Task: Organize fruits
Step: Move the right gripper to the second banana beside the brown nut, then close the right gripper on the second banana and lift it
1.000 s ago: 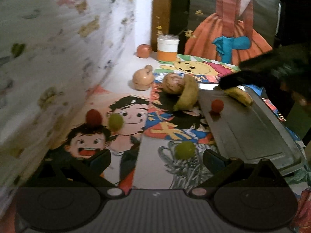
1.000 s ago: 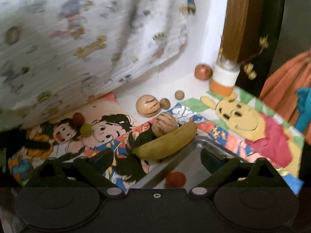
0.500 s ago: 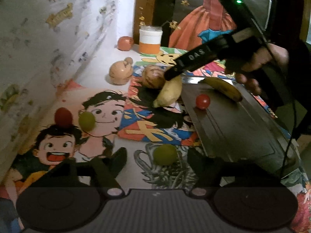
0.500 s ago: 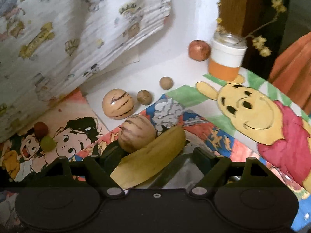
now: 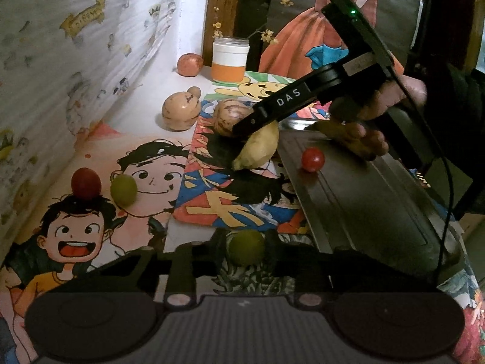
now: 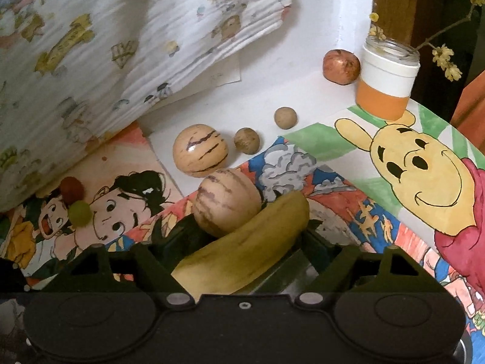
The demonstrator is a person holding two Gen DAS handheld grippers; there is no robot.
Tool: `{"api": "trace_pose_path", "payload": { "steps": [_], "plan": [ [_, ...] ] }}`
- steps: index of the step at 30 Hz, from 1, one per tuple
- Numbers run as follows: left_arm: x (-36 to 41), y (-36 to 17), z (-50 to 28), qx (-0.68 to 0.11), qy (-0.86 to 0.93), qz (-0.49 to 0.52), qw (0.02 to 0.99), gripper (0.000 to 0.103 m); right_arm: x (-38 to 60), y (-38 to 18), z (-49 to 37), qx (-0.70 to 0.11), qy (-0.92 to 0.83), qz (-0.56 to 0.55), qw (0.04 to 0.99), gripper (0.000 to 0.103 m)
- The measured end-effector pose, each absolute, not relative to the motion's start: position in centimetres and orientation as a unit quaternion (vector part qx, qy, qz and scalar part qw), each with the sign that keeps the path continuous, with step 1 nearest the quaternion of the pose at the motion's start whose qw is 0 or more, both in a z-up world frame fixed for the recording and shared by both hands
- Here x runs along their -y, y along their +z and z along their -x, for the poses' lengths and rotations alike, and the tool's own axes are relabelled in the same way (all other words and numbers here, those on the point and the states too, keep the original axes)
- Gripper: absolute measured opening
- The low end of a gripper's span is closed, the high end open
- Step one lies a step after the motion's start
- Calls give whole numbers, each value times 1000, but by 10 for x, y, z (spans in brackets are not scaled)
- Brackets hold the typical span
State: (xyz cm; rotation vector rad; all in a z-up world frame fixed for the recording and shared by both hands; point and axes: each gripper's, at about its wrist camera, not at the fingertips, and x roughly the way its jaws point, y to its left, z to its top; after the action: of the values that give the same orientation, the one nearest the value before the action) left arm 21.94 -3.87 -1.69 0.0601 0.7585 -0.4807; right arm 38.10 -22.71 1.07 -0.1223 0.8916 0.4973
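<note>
Left wrist: left hand-held gripper pinches round green grape; right hand-held gripper closing around smooth banana.

The tray looks like dull grey metal with pressed ridges; the hanging cloth is crinkled, matt printed fabric; the striped fruit is smooth and glossy; the jar has a clear glass rim; the far post is brown wood.
</note>
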Motion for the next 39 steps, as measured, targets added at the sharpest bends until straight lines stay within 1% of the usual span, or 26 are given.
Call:
{"api": "trace_pose_path", "payload": {
  "steps": [4,6,9,17,21,24,27,36,39],
  "plan": [
    [40,-17,-222,-366,-224,-20,903,28,219,12,-373,-423,247,75,868,67],
    [40,-17,-222,-368,-218,-15,904,28,215,12,-368,-420,251,82,868,59],
    [38,-17,-223,-370,-208,-8,906,28,211,12,-362,-421,256,82,866,53],
    [37,-16,-221,-375,-182,3,909,28,208,10,-350,-419,244,65,872,50],
    [39,-15,-219,-379,-170,4,910,27,212,10,-343,-413,232,32,880,43],
    [35,-14,-219,-383,-166,29,908,27,214,12,-335,-402,226,2,887,39],
    [33,-14,-217,-385,-161,45,908,27,216,14,-327,-387,221,-19,895,36],
    [31,-9,-210,-385,-156,73,907,27,240,22,-302,-353,201,-104,908,34],
    [35,-6,-211,-383,-161,73,907,27,250,33,-289,-330,194,-113,917,34]
  ]
}}
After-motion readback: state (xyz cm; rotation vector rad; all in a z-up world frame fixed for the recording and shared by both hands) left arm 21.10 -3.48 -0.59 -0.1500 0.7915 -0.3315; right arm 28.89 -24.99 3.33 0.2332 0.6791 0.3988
